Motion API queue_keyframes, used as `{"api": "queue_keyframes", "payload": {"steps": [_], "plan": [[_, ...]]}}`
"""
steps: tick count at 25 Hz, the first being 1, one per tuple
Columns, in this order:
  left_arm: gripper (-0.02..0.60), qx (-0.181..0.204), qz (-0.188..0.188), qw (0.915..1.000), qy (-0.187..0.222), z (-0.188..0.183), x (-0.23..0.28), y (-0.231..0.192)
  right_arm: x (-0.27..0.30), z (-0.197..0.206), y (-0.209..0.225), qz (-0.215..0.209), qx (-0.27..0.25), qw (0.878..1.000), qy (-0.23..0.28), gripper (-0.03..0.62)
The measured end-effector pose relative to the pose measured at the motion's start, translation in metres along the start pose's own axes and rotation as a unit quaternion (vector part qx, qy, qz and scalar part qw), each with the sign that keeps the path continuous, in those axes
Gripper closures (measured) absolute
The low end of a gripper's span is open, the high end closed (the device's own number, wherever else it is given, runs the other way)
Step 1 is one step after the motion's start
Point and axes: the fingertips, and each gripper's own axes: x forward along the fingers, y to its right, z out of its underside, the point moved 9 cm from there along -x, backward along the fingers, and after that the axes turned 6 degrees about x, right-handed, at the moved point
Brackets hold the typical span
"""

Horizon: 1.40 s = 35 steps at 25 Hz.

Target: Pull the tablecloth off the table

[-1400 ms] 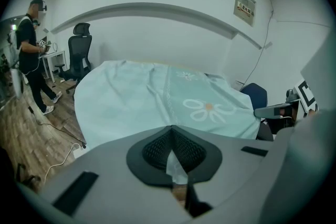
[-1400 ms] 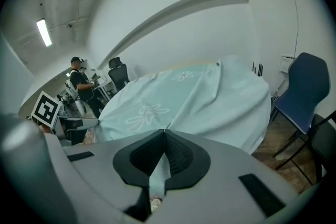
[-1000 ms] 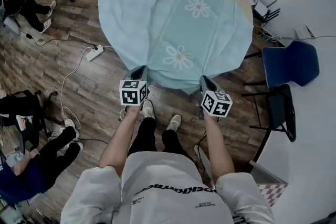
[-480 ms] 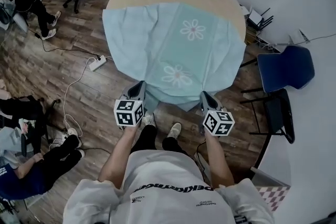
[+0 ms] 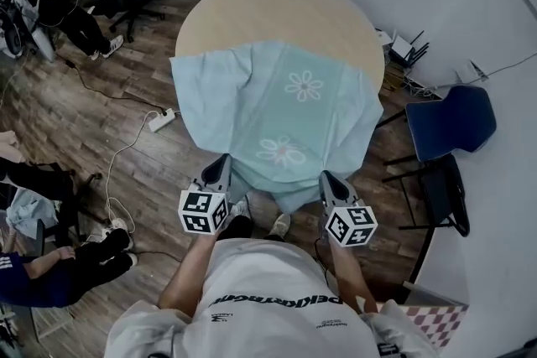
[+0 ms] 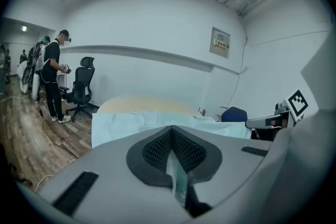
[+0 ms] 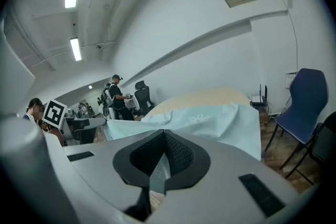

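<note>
- Two grippers are in your hands, and each has its jaws pressed together on the near edge of the tablecloth point(image 5: 285, 109).
- Your left gripper point(image 5: 223, 161) pinches a thin fold of the pale blue cloth between its pads.
- Your right gripper point(image 5: 328, 178) pinches the same edge further to the right.
- The cloth covers only the near half of the round table point(image 5: 277, 4); the far half is bare wood.
- A blue chair point(image 5: 449, 120) stands right of the table.
</note>
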Motion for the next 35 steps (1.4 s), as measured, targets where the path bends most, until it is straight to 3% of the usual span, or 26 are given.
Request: {"api": "queue_keyframes", "payload": {"steps": [9, 22, 35], "plan": [[0.568, 0.035, 0.009, 0.9975, 0.061, -0.043, -0.053, 0.041, -0.057, -0.027, -0.036, -0.029, -0.040, 0.998, 0.035, 0.557], [0.568, 0.068, 0.009, 0.9875, 0.142, -0.096, -0.115, 0.076, -0.122, -0.068, -0.076, -0.085, -0.070, 0.988, 0.111, 0.557], [0.568, 0.093, -0.017, 0.9659, 0.241, -0.155, -0.184, 0.107, -0.178, -0.110, -0.105, -0.138, -0.114, 0.965, 0.190, 0.557]]}}
